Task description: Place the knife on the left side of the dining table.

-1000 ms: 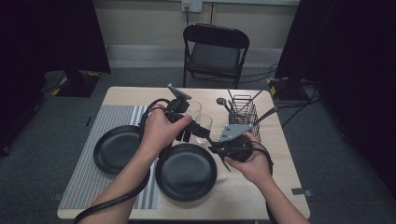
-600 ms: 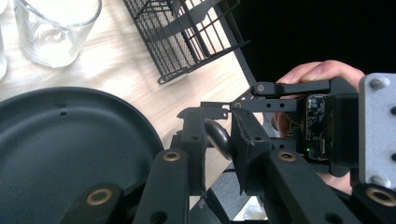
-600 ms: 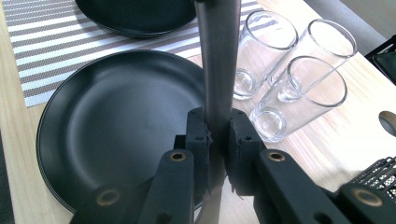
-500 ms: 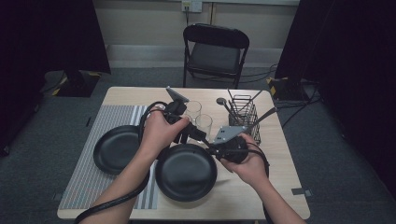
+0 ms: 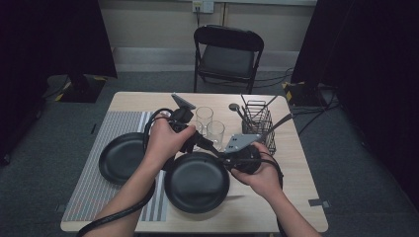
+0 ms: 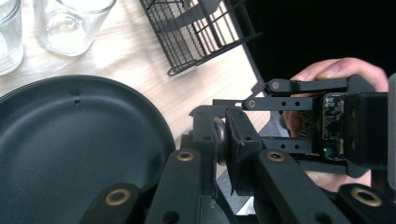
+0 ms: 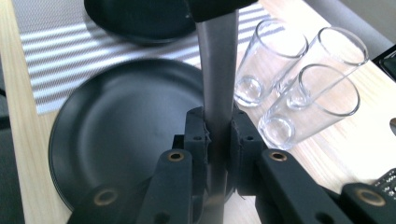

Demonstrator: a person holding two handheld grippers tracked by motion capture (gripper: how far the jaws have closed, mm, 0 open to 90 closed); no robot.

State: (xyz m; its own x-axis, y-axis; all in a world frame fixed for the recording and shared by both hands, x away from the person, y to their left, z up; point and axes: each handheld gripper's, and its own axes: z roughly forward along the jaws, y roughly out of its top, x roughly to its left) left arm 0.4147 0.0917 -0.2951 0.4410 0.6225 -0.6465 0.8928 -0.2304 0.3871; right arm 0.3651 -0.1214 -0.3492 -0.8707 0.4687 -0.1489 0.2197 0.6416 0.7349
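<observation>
Two grippers share one grey utensil [image 7: 217, 70], held above near plate [image 5: 196, 197] right rim. Right gripper [image 7: 218, 135] jaws pinching handle; left gripper [image 6: 219, 140] jaws have just been closing, now clamped on other end. Handover likely half done; one release, placing left.

Dim in the high view, dark toward the side edges beyond the table [image 5: 296, 197], soft overall. Brighter in both gripper views, with glare on the glasses [image 7: 280, 60] and pale sheen on the black plate [image 6: 70, 154]. Blurred, out of focus close up on the utensil handle [image 7: 217, 70].
</observation>
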